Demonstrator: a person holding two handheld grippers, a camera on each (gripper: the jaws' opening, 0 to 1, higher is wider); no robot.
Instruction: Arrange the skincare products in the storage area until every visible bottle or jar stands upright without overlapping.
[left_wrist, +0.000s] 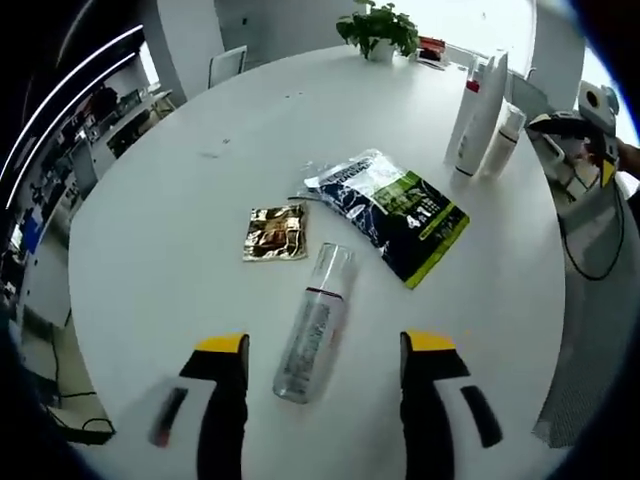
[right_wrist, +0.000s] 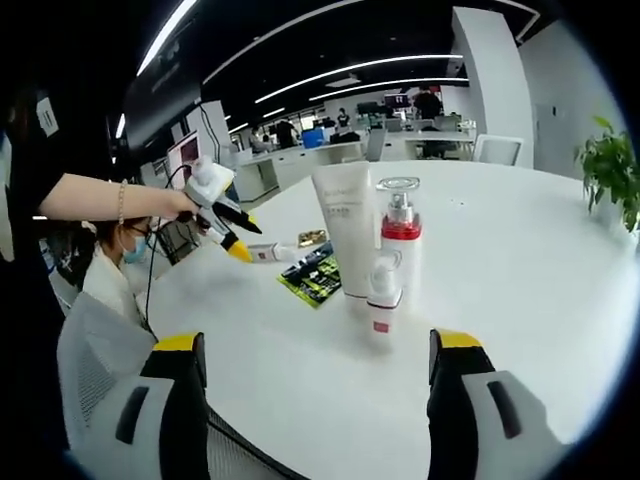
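Observation:
A clear bottle (left_wrist: 314, 325) with a white label lies on its side on the round white table (left_wrist: 180, 250). My left gripper (left_wrist: 326, 342) hovers over its near end, open, one jaw on each side and neither touching it. At the far right edge three white containers stand upright close together: a tall tube (right_wrist: 345, 225), a pump bottle with a red band (right_wrist: 401, 240) and a small bottle (right_wrist: 383, 295). My right gripper (right_wrist: 318, 342) faces them from a short way off, open and holding nothing. The lying bottle (right_wrist: 275, 253) shows behind, under the left gripper (right_wrist: 243, 233).
A dark packet with green print (left_wrist: 392, 212) and a gold sachet (left_wrist: 275, 232) lie flat beyond the clear bottle. A potted plant (left_wrist: 378, 28) stands at the table's far edge. A seated person (right_wrist: 112, 265) and a mesh chair (right_wrist: 100, 375) are beside the table.

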